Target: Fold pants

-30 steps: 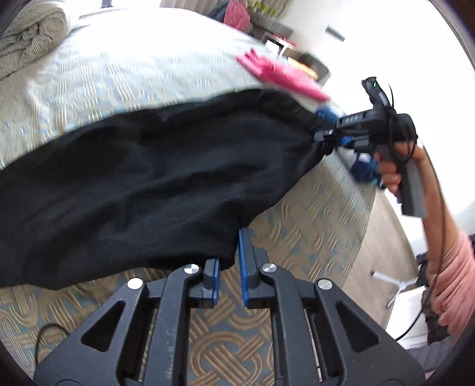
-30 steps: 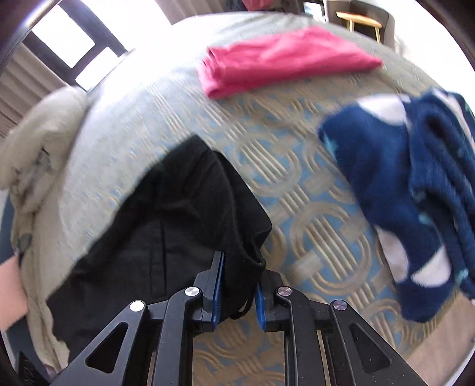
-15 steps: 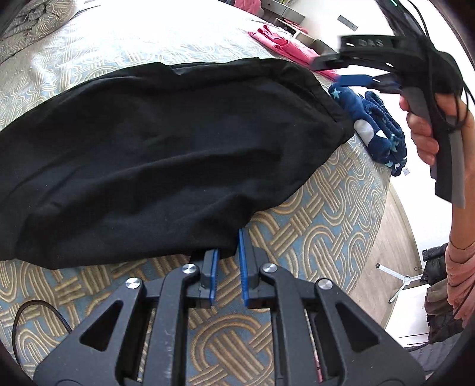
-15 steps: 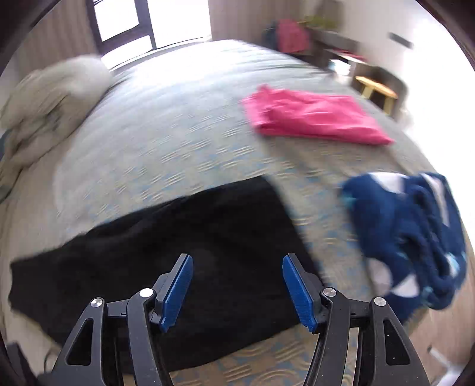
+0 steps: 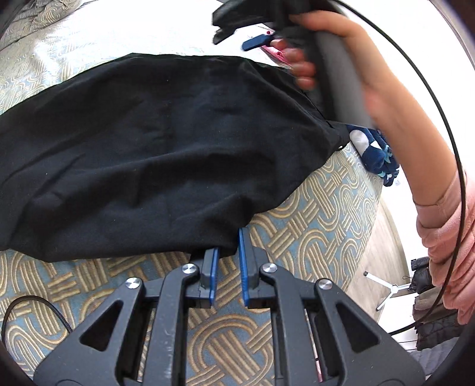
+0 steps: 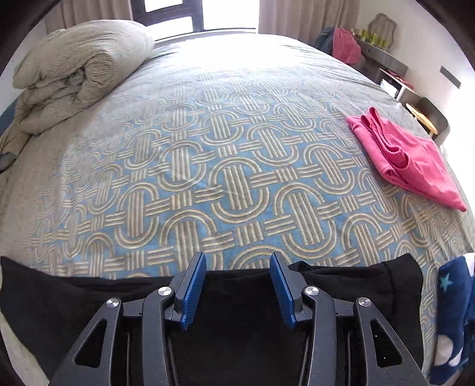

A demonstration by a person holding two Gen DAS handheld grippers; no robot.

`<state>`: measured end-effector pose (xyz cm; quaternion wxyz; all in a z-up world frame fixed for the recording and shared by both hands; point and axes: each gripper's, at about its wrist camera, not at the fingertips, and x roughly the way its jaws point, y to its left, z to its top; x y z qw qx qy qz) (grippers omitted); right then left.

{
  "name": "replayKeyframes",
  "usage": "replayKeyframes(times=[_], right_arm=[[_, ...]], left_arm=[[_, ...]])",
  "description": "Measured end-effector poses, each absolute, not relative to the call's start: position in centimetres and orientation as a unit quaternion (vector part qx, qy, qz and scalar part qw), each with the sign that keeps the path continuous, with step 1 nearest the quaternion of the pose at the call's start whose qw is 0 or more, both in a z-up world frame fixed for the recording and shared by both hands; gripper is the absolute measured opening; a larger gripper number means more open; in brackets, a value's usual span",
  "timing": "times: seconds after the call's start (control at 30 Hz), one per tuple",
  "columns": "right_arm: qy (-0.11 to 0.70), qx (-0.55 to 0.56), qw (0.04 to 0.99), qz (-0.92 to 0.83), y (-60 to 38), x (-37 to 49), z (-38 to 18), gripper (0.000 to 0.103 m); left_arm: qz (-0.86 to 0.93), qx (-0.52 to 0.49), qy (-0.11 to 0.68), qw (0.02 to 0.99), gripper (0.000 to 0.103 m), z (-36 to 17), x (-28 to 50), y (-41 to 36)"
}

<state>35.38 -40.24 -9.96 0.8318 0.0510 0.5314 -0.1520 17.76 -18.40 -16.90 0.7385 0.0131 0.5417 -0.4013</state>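
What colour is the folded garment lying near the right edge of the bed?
Pink. The folded garment shows best in the right wrist view.

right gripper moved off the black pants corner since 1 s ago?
Yes. The right gripper has let go, opened and swung up over the black pants, now facing across the bedspread toward the window.

Bedroom: patterned bed [image 6: 231, 166], rolled duvet [image 6: 80, 68], curtained window [image 6: 178, 12].
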Motion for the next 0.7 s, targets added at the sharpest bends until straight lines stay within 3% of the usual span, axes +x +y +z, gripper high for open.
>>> replayKeyframes(times=[0.1, 0.17, 0.33, 0.53, 0.7], right_arm=[[0.543, 0.007, 0.827, -0.145, -39.6, 33.3, -9.6, 0.046], [0.555, 0.010, 0.822, -0.128, -39.0, 30.5, -9.4, 0.046], [0.601, 0.026, 0.796, -0.068, -35.8, 28.7, -11.6, 0.046], [0.620, 0.016, 0.784, -0.041, -30.9, 33.6, -15.3, 0.046], [0.582, 0.041, 0.805, -0.110, -31.0, 39.8, -15.5, 0.046]], left_arm=[[-0.405, 0.028, 0.538, 0.738, 0.022, -16.5, 17.3, -17.0], [-0.403, 0.032, 0.534, 0.742, 0.035, -16.1, 16.7, -16.0], [-0.367, 0.010, 0.532, 0.763, 0.038, -14.3, 16.7, -11.5], [-0.251, -0.052, 0.502, 0.826, 0.054, -11.4, 18.6, -1.6], [-0.086, -0.137, 0.469, 0.868, 0.067, -10.7, 21.5, 9.8]])
